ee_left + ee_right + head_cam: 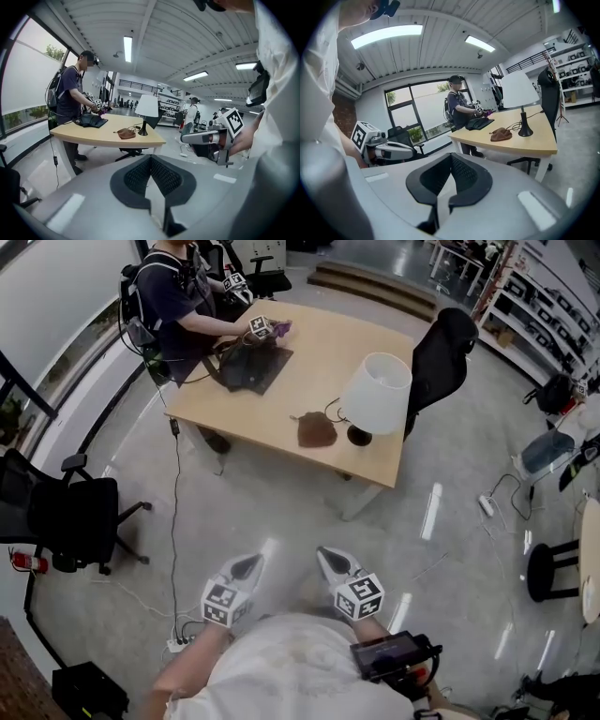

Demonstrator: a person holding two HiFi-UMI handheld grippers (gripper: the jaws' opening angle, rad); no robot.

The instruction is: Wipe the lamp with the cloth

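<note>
Plainly, the lamp (375, 395) stands upright beside the cloth (316, 430).

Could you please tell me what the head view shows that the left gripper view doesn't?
Only the head view shows the marker cube on the left gripper. Only the left gripper view shows the ceiling lights and its own shut fingers close up. Both show the table, lamp, brown cloth, the other person and the right gripper.

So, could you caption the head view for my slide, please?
Left gripper and right gripper, both shut, short of the table with lamp and cloth.
</note>
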